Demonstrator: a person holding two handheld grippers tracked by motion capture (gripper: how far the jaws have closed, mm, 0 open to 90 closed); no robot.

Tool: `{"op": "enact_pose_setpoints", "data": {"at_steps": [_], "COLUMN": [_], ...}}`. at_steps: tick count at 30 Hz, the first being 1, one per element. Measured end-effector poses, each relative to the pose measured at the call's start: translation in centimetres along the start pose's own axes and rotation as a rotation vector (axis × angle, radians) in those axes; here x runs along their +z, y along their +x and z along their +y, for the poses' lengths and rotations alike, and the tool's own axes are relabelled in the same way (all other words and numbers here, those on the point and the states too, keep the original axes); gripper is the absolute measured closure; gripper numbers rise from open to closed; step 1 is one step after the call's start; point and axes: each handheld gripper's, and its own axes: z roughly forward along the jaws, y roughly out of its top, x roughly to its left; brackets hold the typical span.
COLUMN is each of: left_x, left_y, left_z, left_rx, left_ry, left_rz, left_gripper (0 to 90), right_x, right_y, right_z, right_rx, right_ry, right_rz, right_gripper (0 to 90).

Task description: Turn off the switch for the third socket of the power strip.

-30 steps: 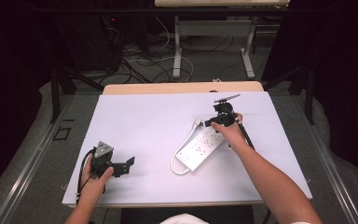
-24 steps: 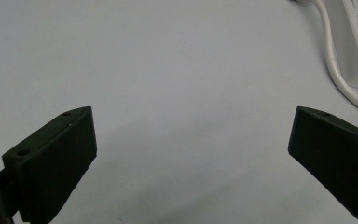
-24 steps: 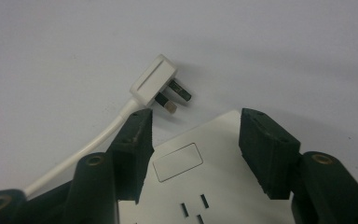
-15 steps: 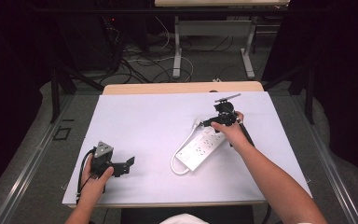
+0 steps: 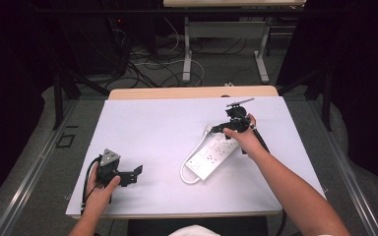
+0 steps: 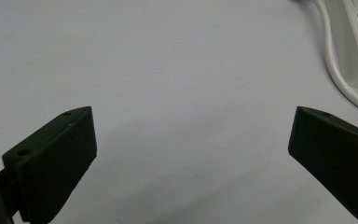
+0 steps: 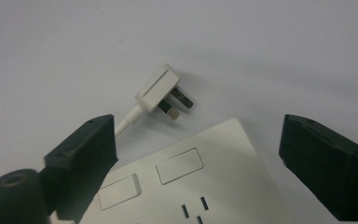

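Note:
A white power strip [image 5: 212, 155] lies slantwise on the white table [image 5: 157, 132], right of centre, its cord [image 5: 183, 174] looping round the near end. My right gripper [image 5: 217, 129] hovers over the strip's far end, open, nothing between its jaws. In the right gripper view the strip's end [image 7: 200, 177] with two rocker switches lies below the jaws, and the white plug [image 7: 161, 89] with metal pins rests on the table just beyond it. My left gripper [image 5: 137, 173] sits at the near left of the table, open and empty. The left gripper view has the cord [image 6: 340, 74] at upper right.
A wooden table edge [image 5: 192, 92] runs behind the white surface. Beyond it stand desk legs [image 5: 187, 49] and tangled floor cables [image 5: 147, 69]. Metal rails [image 5: 24, 182] flank the table on the left and right.
My right gripper has shifted slightly toward the strip's far end. The left gripper has stayed put.

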Motion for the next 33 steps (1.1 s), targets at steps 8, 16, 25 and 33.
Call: {"op": "enact_pose_setpoints", "data": {"at_steps": [8, 16, 25, 33], "left_x": [0.0, 0.0, 0.0, 0.0], "left_y": [0.0, 0.0, 0.0, 0.1], "left_z": [0.0, 0.0, 0.0, 0.0], "left_rx": [-0.001, -0.009, -0.012, -0.006], "left_ry": [0.002, -0.01, -0.009, -0.008], "left_rz": [-0.001, 0.0, 0.002, 0.008], "left_gripper": [1.0, 1.0, 1.0, 1.0], "right_x": [-0.5, -0.8, -2.1, -4.1], "right_y": [0.4, 0.7, 0.9, 0.5], "right_z": [0.6, 0.7, 0.5, 0.0], "right_rx": [-0.024, -0.034, -0.051, -0.071], "right_ry": [0.005, 0.003, -0.006, -0.017], "right_rz": [-0.008, -0.011, 0.002, 0.005], "right_gripper": [0.0, 0.0, 0.0, 0.0]}}
